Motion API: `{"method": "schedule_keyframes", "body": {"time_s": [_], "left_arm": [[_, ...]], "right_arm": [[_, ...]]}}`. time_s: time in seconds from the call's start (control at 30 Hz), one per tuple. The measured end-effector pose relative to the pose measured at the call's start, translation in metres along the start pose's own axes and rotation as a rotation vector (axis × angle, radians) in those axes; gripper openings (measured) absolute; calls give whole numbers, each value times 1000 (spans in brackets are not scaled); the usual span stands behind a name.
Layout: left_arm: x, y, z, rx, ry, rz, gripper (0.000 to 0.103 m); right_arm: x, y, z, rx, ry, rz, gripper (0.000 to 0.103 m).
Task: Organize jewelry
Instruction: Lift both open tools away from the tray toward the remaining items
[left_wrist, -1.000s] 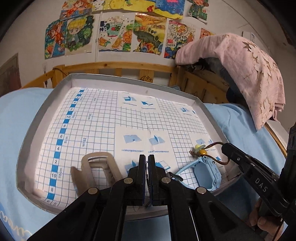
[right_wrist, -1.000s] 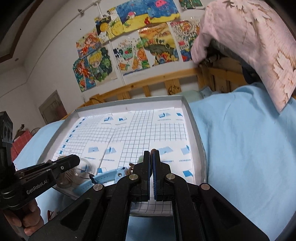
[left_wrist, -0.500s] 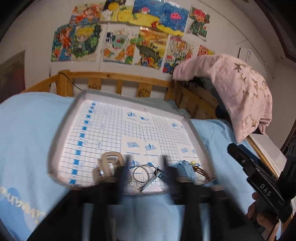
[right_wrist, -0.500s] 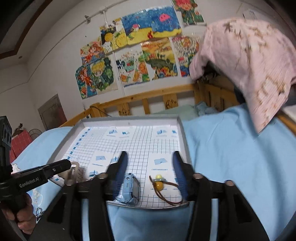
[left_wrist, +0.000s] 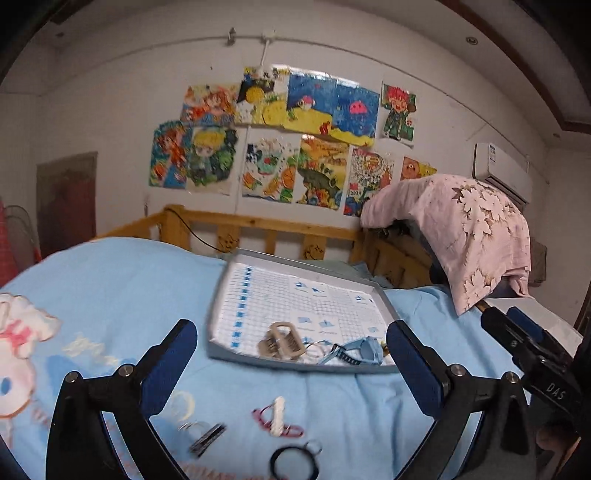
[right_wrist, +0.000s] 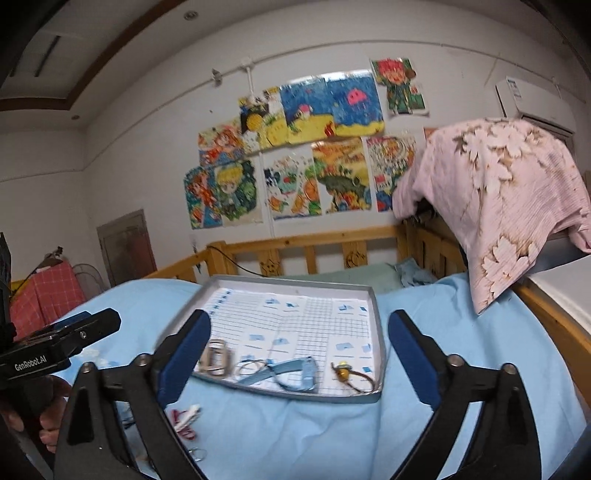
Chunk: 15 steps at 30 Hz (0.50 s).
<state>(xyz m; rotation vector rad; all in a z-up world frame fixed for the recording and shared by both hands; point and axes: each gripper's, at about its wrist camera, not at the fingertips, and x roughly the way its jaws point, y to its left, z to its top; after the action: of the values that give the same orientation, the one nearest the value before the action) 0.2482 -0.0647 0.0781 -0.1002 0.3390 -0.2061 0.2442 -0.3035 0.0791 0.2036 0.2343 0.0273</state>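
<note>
A grey tray (left_wrist: 218, 295) (right_wrist: 376, 314) lined with grid paper lies on the blue bed. Along its near edge lie a beige clip (left_wrist: 280, 339) (right_wrist: 216, 358), thin rings (right_wrist: 253, 367), a blue watch (left_wrist: 364, 349) (right_wrist: 303, 373) and a brown cord with a yellow bead (right_wrist: 345, 374). On the sheet in front of the tray lie a red and white bracelet (left_wrist: 277, 415) (right_wrist: 184, 417), a dark hair clip (left_wrist: 207, 439) and a black ring (left_wrist: 293, 463). My left gripper (left_wrist: 291, 362) and right gripper (right_wrist: 297, 347) are both wide open, empty and held back from the tray.
A wooden bed rail (left_wrist: 258, 225) runs behind the tray. A pink flowered cloth (left_wrist: 461, 229) hangs over the bed end at the right. The blue sheet (left_wrist: 92, 288) spreads left of the tray, with a cartoon print at the far left.
Both grippers have opened from shut and pulled back and up from the tray. The jewelry on the sheet in front of the tray has come into view.
</note>
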Motion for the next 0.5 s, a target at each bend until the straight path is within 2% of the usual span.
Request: {"method": "schedule_keyframes", "body": {"time_s": [0.27, 0.5], "left_arm": [[-76, 21, -30, 16, -39, 51, 103], [-125, 44, -63, 18, -28, 89, 103]], "right_arm": [[-73, 33, -23, -12, -44, 35, 101], [-127, 55, -64, -33, -51, 52, 101]]}}
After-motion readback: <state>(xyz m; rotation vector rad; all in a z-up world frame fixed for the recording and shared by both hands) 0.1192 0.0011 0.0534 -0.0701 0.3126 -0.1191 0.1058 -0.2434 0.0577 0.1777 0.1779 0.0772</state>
